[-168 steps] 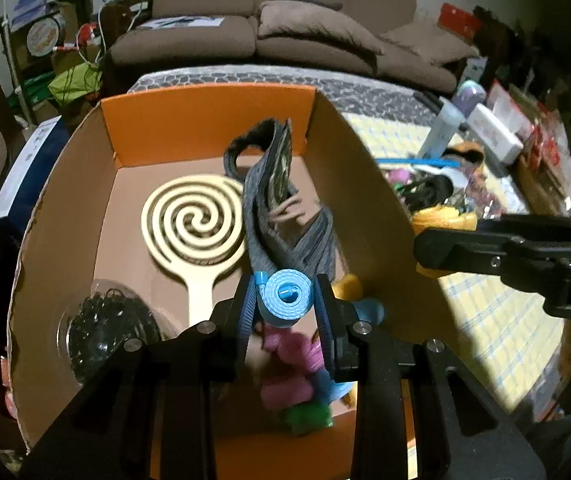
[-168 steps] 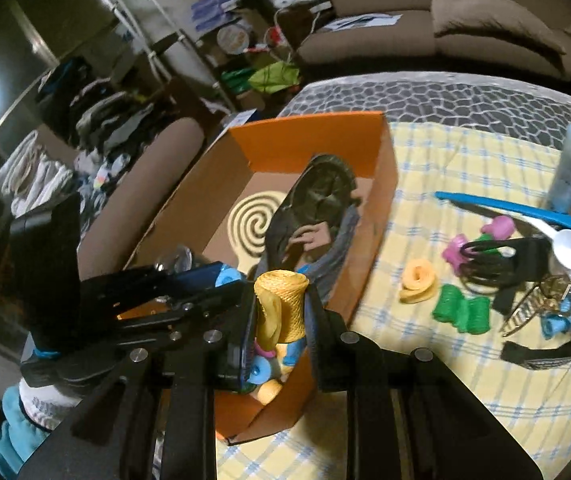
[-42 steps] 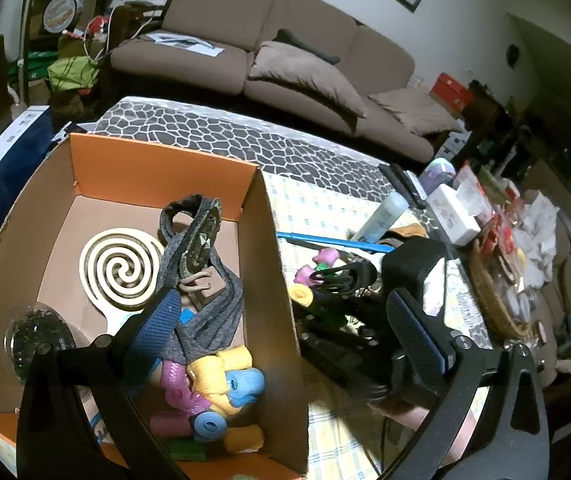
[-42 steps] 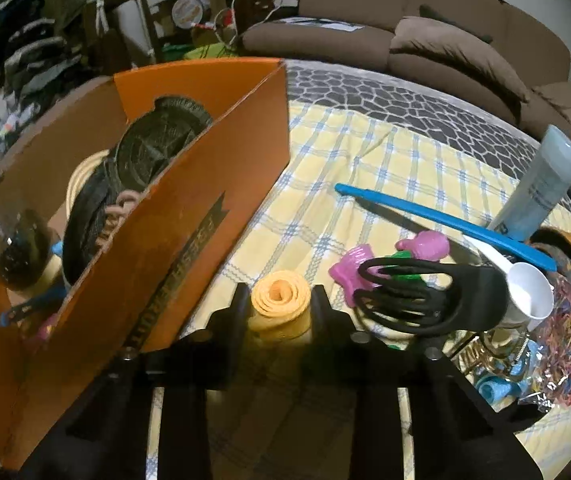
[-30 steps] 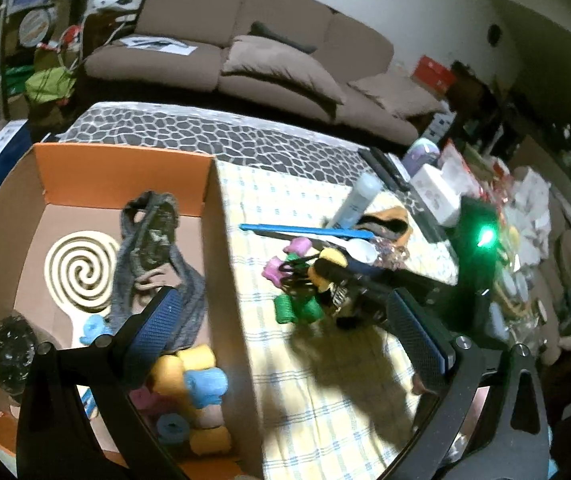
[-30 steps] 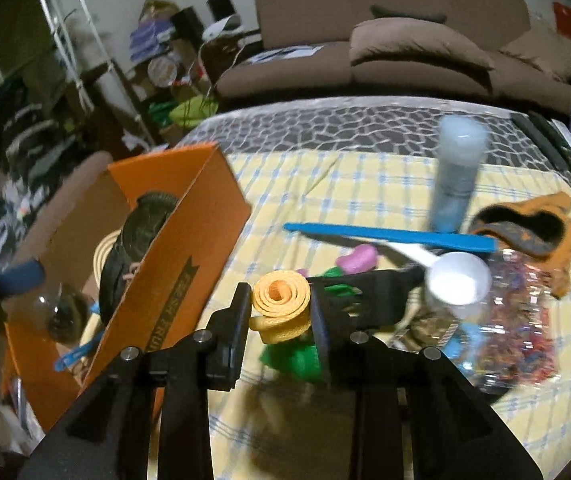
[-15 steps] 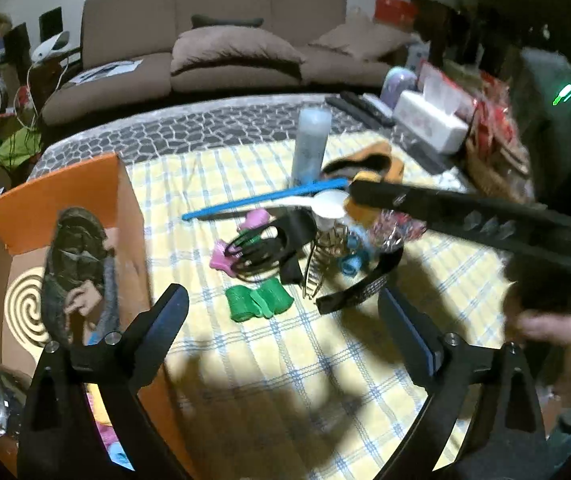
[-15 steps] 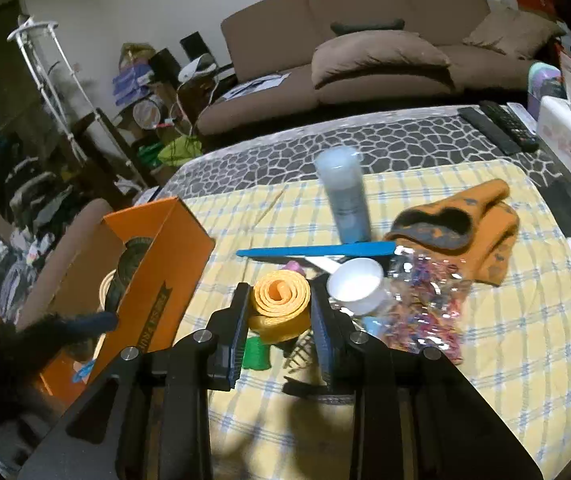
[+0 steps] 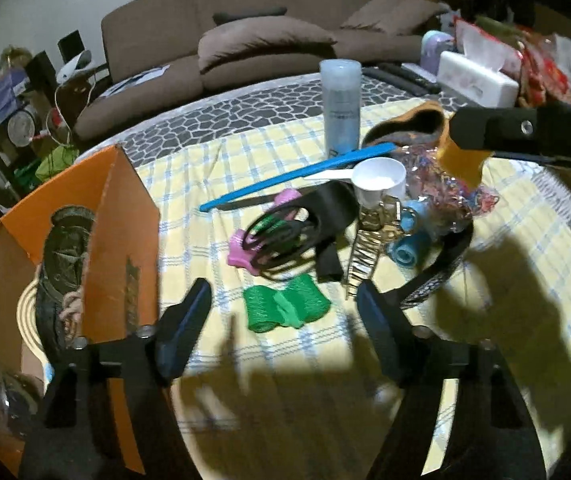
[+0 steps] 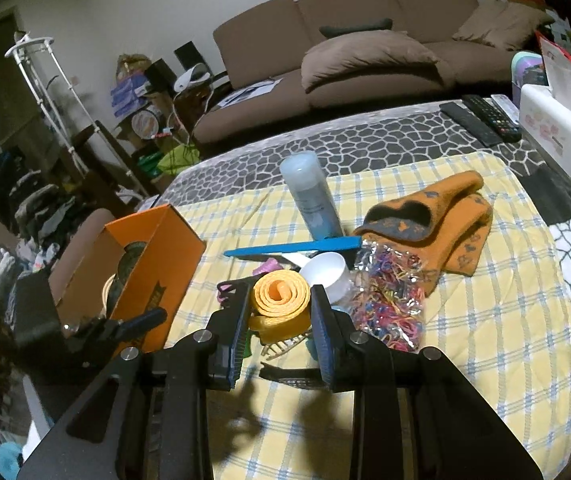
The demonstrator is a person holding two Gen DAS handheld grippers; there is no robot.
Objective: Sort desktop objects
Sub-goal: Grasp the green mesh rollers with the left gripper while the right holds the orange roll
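A pair of green hair rollers (image 9: 285,310) lies on the yellow checked cloth. My left gripper (image 9: 283,294) hovers just short of them, jaws closing, one finger on each side and the pads clear of them. My right gripper (image 10: 281,294) is shut on a rolled orange hair roller (image 10: 281,306) and holds it above the clutter. In the left wrist view that roller (image 9: 461,160) hangs at the upper right. The orange cardboard box (image 9: 125,216) stands at the left, with a dark headband and a spiral paddle inside.
Past the green rollers lie a black hair clip over a pink roller (image 9: 281,236), a blue roller (image 9: 405,248), a gold clip (image 9: 369,248), a blue comb (image 9: 297,178), a white scoop (image 9: 379,178), a bottle (image 9: 341,108), a bag of rubber bands (image 10: 389,292) and an orange sock (image 10: 445,216).
My left gripper swung from over the box to the cloth, sank toward the green rollers and narrowed its jaws. My right gripper drew back from the box, still holding the orange roller.
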